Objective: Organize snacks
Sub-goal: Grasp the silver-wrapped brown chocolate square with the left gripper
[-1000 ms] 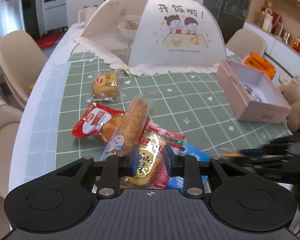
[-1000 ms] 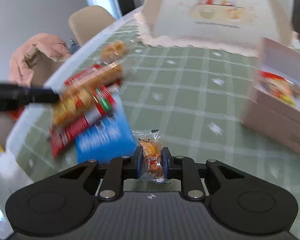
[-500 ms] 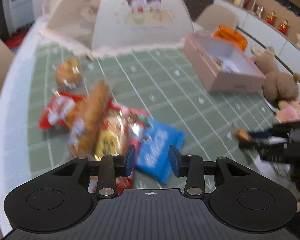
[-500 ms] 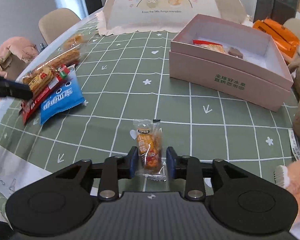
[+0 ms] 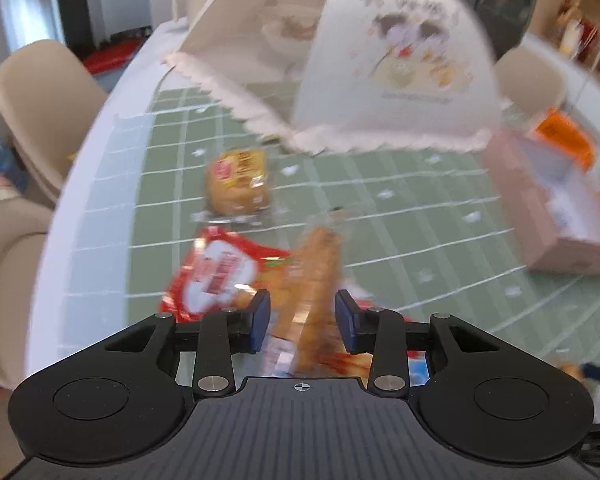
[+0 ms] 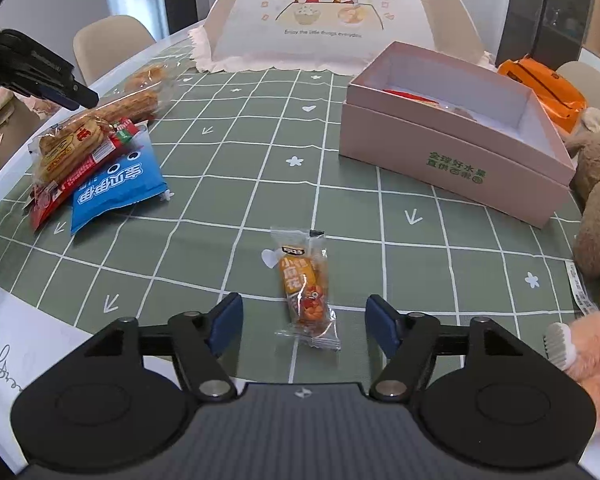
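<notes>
My right gripper [image 6: 304, 324] is open, its jaws wide apart on either side of a small clear packet with an orange snack [image 6: 305, 288] that lies on the green checked cloth. The pink open box [image 6: 452, 152] with a few snacks inside stands to the far right. My left gripper [image 5: 303, 322] is open above a pile of snacks: a long bread stick packet [image 5: 318, 280], a red packet [image 5: 216, 276] and a round bun packet [image 5: 238, 184]. The left wrist view is blurred. The pile [image 6: 88, 152], with a blue packet [image 6: 114, 188], shows at the left in the right wrist view.
A white mesh food cover [image 6: 332, 16] stands at the back of the table. An orange bag [image 6: 544, 88] and plush toys [image 6: 596, 200] lie at the right edge. Beige chairs [image 5: 40, 104] stand along the left side. A paper sheet [image 6: 12, 356] lies at the near left.
My right gripper opened and let go of the small orange snack packet, which now lies on the cloth. My left gripper swung back over the snack pile and opened wider.
</notes>
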`<state>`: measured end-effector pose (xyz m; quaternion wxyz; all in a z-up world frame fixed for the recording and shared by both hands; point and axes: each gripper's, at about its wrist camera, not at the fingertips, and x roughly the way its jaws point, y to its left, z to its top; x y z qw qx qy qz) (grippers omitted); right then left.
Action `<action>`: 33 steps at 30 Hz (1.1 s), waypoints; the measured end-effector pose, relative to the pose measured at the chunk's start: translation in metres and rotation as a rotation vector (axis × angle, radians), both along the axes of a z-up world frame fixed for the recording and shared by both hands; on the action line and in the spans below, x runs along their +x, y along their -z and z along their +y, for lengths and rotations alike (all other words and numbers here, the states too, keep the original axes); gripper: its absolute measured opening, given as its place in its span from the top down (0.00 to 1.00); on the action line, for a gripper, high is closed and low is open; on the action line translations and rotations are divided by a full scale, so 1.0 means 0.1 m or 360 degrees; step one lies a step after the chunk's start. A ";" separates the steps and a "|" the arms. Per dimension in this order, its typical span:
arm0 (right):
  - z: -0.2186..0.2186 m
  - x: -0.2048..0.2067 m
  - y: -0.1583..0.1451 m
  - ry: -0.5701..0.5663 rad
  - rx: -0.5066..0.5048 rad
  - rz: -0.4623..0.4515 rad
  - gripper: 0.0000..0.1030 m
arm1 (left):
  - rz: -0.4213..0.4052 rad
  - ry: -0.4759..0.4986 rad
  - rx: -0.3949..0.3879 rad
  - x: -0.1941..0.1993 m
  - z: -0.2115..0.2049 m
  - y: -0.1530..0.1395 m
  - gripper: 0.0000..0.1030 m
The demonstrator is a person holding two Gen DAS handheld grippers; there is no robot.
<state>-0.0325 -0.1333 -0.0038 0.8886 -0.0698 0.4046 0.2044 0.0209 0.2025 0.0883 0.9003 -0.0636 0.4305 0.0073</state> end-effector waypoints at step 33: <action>-0.08 -0.06 0.14 0.0086 0.0055 -0.0135 0.03 | 0.0126 -0.0373 0.0197 -0.92 0.30 0.59 0.59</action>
